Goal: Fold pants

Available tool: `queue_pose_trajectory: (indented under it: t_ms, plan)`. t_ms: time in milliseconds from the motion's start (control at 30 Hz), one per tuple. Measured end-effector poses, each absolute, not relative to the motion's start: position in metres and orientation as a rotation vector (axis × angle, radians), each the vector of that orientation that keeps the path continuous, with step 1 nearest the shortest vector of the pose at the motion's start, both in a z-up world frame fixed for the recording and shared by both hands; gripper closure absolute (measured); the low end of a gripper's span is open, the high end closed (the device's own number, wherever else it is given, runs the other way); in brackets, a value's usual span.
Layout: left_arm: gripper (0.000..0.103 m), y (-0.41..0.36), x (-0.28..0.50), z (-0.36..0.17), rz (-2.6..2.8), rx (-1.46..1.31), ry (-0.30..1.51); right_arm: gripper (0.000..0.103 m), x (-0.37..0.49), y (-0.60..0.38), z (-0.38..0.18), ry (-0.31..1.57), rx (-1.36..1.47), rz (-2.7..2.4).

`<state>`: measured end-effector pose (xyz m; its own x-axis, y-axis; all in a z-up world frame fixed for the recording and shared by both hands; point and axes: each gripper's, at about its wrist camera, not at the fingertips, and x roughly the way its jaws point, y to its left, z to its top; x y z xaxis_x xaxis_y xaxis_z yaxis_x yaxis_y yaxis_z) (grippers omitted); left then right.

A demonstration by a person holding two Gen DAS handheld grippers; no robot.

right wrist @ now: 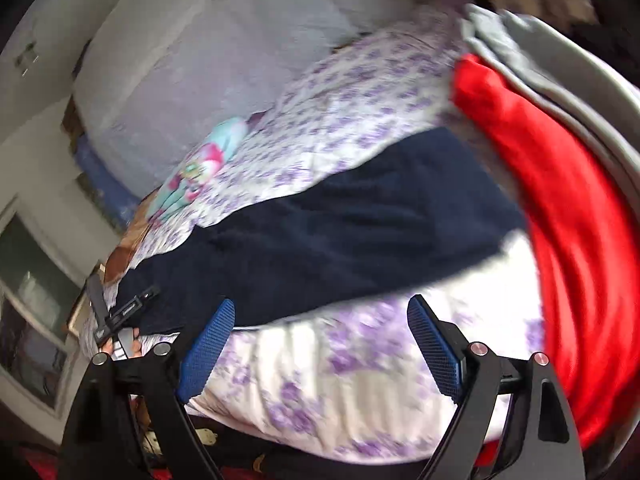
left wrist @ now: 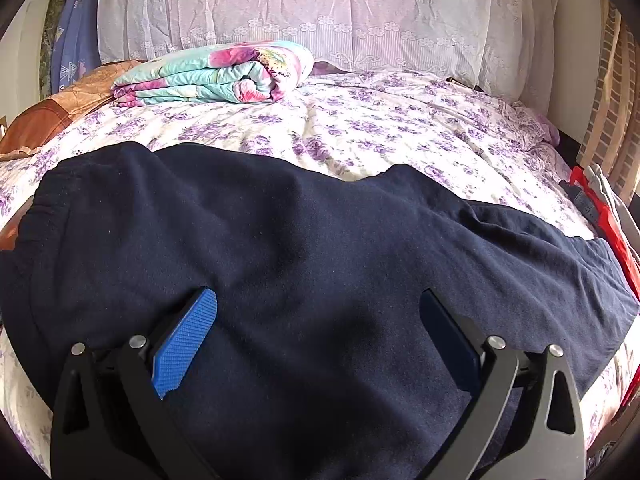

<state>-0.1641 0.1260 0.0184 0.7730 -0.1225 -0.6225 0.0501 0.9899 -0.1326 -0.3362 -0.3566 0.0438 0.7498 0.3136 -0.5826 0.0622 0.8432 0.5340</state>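
Navy pants (left wrist: 280,248) lying spread across near edge of bed (left wrist: 400,128), legs seemingly laid one over other lengthwise, waistband toward left edge; crosswise folds still remaining, by my judgement. Left gripper (left wrist: 320,332) hovering over pants, jaws standing wide, gripping nothing. Right gripper (right wrist: 320,344) hanging over bare floral sheet near front edge, jaws wide, empty; view blurring. Red garment (right wrist: 560,208) lying at right edge. No containers showing.

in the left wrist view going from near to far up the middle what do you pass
left gripper with open jaws → navy pants spread flat → purple floral bedsheet → white lace curtain
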Motion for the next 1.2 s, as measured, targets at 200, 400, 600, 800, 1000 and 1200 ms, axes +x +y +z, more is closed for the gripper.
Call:
queue_pose_trajectory:
  t_ms: [200,400,600,800,1000,1200]
  plan:
    - [0.005,0.122,-0.174,0.017,-0.112,-0.070,0.684,0.013,-0.329,-0.420,0.004,0.654,0.927,0.124]
    - [0.005,0.109,-0.210,0.016,-0.009,0.019,0.648,0.014,-0.311,-0.406,0.012,0.649,0.853,0.061]
    - [0.005,0.122,-0.264,0.015,-0.106,-0.138,0.629,0.030,-0.283,-0.398,0.014,0.694,0.760,0.020]
    - [0.005,0.142,-0.268,0.006,-0.229,-0.277,0.675,0.076,-0.273,-0.403,-0.001,0.657,0.833,-0.004]
    - [0.005,0.153,-0.274,0.024,-0.206,-0.289,0.663,0.084,-0.280,-0.391,0.014,0.561,0.767,-0.046]
    - [0.005,0.210,-0.289,0.051,-0.095,-0.390,0.593,0.084,-0.246,-0.277,0.102,0.453,0.270,-0.006]
